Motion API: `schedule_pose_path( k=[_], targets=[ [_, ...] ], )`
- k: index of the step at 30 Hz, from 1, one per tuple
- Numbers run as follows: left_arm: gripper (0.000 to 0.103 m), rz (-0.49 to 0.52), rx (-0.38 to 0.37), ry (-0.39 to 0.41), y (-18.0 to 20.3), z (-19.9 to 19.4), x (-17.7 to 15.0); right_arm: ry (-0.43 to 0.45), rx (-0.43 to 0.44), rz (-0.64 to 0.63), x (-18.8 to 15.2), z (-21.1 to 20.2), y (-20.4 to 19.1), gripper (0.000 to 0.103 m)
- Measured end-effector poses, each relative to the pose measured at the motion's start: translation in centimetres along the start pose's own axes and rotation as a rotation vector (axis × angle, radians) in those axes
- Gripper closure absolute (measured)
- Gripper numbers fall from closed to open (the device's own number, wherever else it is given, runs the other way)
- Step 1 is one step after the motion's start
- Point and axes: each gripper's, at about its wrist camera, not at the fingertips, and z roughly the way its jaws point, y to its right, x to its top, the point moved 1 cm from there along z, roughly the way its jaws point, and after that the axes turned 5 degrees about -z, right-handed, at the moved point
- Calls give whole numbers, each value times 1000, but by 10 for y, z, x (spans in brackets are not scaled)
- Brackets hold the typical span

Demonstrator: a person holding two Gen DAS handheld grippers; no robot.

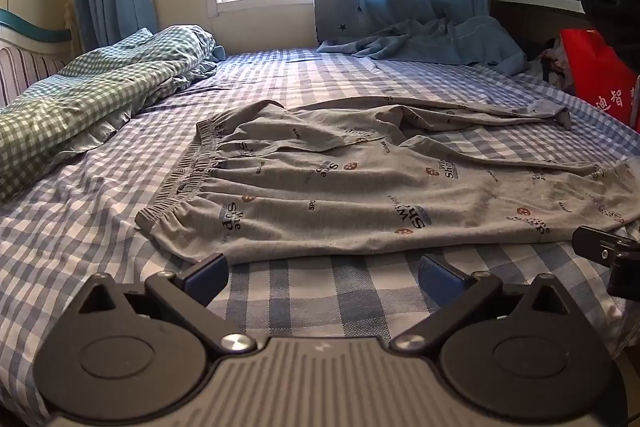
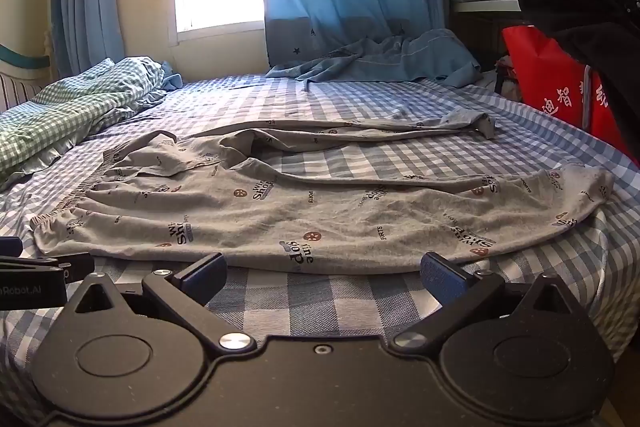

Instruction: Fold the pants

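The grey printed pants (image 1: 360, 195) lie spread on the checked bed sheet (image 1: 320, 291), legs splayed apart, the waistband (image 1: 180, 183) toward the green quilt (image 1: 80, 99). Folding looks not yet begun; next, pinch the near edge. Left gripper (image 1: 322, 273) and right gripper (image 2: 322, 273) hover just short of the pants, both released and empty.

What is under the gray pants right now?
The gray pants lie spread on the blue checked bedsheet, which shows all around them and between the two legs. Whatever lies directly beneath the fabric is covered. Both grippers, left and right, hover open, short of the near edge.
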Motion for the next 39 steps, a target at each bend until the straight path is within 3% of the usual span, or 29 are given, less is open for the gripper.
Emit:
schedule_pose_path(
  k=[39],
  targets=[
    [0,-29,-4,-46,-6,7,-3,-22,5,-30,-3,5,-9,1]
  ],
)
